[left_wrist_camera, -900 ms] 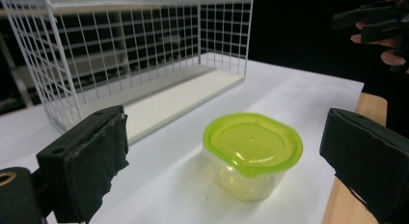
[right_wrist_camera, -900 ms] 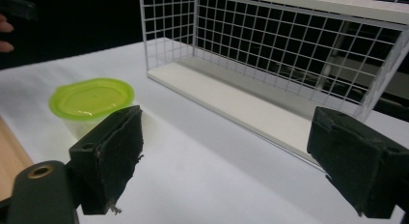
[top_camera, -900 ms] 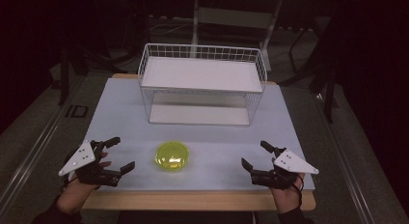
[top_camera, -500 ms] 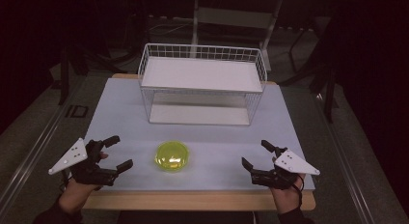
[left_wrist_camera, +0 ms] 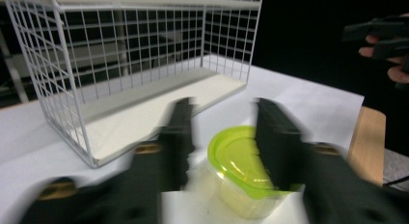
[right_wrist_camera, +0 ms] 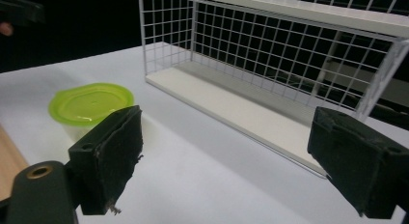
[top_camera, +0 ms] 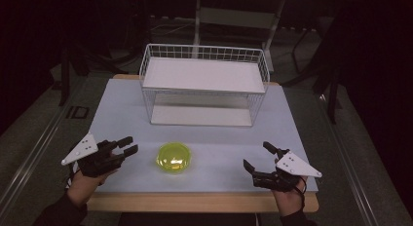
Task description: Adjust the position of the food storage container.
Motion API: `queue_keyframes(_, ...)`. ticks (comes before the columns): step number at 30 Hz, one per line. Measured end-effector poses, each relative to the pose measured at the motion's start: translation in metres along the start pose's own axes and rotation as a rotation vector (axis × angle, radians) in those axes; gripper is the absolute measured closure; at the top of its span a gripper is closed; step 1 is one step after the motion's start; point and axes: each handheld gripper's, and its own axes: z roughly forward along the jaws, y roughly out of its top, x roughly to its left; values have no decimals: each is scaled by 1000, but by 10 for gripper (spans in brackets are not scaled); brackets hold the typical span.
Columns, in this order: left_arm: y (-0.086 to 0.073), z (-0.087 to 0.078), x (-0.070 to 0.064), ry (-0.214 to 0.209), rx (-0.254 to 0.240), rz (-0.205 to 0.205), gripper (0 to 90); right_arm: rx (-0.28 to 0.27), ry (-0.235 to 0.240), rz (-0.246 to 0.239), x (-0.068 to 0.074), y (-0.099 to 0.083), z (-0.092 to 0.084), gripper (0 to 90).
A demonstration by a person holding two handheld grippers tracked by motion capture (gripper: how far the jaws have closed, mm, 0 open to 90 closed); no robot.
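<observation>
Left hand-held gripper [top_camera: 127, 145] now nearer container [top_camera: 173, 157].

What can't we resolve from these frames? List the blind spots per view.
- Container contents: the green lid covers it from above in the high view; the left gripper's motion-blurred jaws cross it in the left gripper view.
- Container's near side: behind one jaw of the right gripper in the right gripper view.
- Wire rack upper shelf: cut off by the top edge in both gripper views.
</observation>
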Motion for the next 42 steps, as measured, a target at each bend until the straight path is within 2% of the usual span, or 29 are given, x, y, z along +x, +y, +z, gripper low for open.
queue_keyframes(2, -2, 5, 2, 3, 47, -17, 769, -3, 2, -3, 1, 0, 0, 120)
queue_keyframes(6, -7, 16, 2, 24, 136, -3, 885, -1, 7, -4, 1, 0, 0, 120)
queue_keyframes(10, -12, 28, 2, 40, 204, 20, 899, -2, 10, -10, 2, 0, 0, 120)
queue_keyframes(14, -18, 39, 2, 34, 280, 29, 900, 0, 13, -11, 2, 0, 0, 120)
queue_keyframes(15, -20, 42, 3, 51, 311, 25, 900, 0, 15, -10, 2, 0, 0, 120)
queue_keyframes(16, -22, 45, 4, 49, 337, 10, 900, -1, 15, -10, 2, 0, 0, 120)
queue_keyframes(21, -33, 54, 5, 2, 429, 0, 900, -3, 20, -11, 2, 0, 0, 120)
queue_keyframes(23, -36, 56, 4, -21, 430, -11, 900, -4, 21, -11, 2, 0, -1, 120)
queue_keyframes(25, -36, 59, 2, -35, 445, -3, 900, -6, 19, -7, 1, 0, -1, 120)
queue_keyframes(31, -40, 70, -2, -91, 458, -31, 900, -7, 21, -6, 1, 0, -1, 120)
queue_keyframes(35, -41, 79, -7, -121, 475, -16, 900, -7, 20, -4, 1, 0, -2, 120)
queue_keyframes(42, -41, 87, -13, -150, 485, -25, 900, -7, 21, -1, 0, 0, -3, 120)
